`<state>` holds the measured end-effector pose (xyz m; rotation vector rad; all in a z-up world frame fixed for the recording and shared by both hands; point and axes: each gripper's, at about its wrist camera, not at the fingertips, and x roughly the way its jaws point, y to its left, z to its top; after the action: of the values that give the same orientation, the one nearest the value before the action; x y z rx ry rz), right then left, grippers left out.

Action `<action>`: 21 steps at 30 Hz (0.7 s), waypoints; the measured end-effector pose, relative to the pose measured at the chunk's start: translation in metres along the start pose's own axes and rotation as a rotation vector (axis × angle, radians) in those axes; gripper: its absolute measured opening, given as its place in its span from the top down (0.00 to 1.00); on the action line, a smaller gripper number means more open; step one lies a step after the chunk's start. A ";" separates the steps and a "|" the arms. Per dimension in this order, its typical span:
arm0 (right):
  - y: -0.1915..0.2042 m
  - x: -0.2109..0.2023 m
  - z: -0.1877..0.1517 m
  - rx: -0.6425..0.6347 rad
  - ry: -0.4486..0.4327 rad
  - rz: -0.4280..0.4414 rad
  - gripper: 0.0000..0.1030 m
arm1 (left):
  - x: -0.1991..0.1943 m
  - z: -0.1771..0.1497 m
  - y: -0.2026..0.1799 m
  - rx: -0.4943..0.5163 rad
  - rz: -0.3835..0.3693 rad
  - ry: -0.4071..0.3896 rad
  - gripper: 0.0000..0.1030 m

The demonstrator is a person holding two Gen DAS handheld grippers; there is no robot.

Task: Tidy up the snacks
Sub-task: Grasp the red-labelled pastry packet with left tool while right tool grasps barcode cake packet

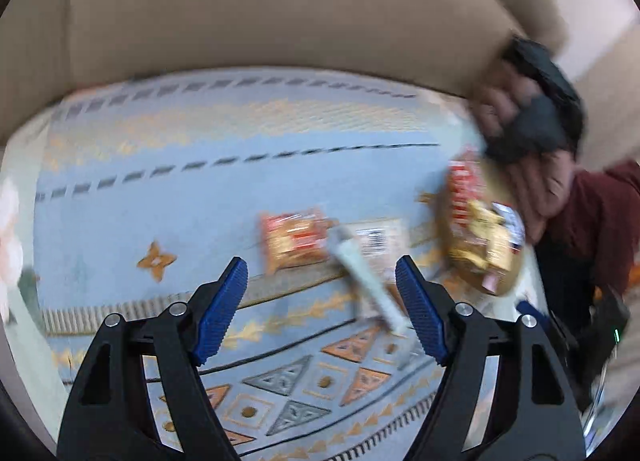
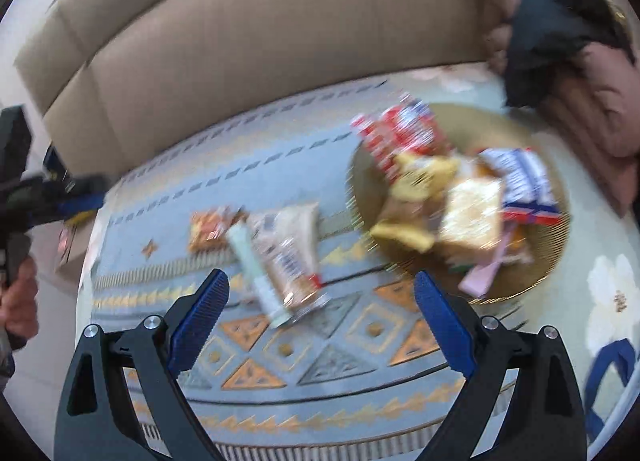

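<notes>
Both views are blurred by motion. A gold plate (image 2: 360, 181) piled with several snack packets stands on the right of the patterned blue runner (image 2: 168, 197); its edge (image 1: 494, 177) also shows in the left wrist view. Left of it lie an orange-red packet (image 2: 210, 229) (image 1: 294, 241), a pale green stick (image 2: 256, 265) (image 1: 368, 285) and a clear wrapper (image 2: 290, 253) (image 1: 378, 241). My left gripper (image 1: 322, 265) hovers open above the runner just short of these loose snacks. My right gripper (image 2: 322, 277) is open too, between the loose snacks and the plate, holding nothing.
A hand in a black fingerless glove (image 2: 560, 33) (image 1: 532, 133) is at the plate's far edge. A beige sofa (image 2: 240, 41) curves behind the round table. The white floral cloth (image 2: 612, 293) shows at the table's right edge.
</notes>
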<state>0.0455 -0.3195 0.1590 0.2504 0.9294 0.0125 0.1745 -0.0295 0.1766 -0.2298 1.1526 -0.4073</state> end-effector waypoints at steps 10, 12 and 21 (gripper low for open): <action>0.017 0.053 -0.017 0.003 0.123 -0.030 0.33 | 0.086 0.012 0.004 0.047 0.044 0.117 0.30; 0.007 0.071 -0.015 0.056 0.169 0.012 0.36 | 0.107 0.021 -0.002 0.088 0.094 0.137 0.31; 0.028 0.116 -0.004 -0.071 0.204 -0.046 0.42 | 0.171 0.030 -0.018 0.175 0.253 0.189 0.24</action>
<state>0.1145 -0.2776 0.0712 0.1632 1.1355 0.0290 0.2573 -0.1197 0.0527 0.1096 1.3050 -0.3072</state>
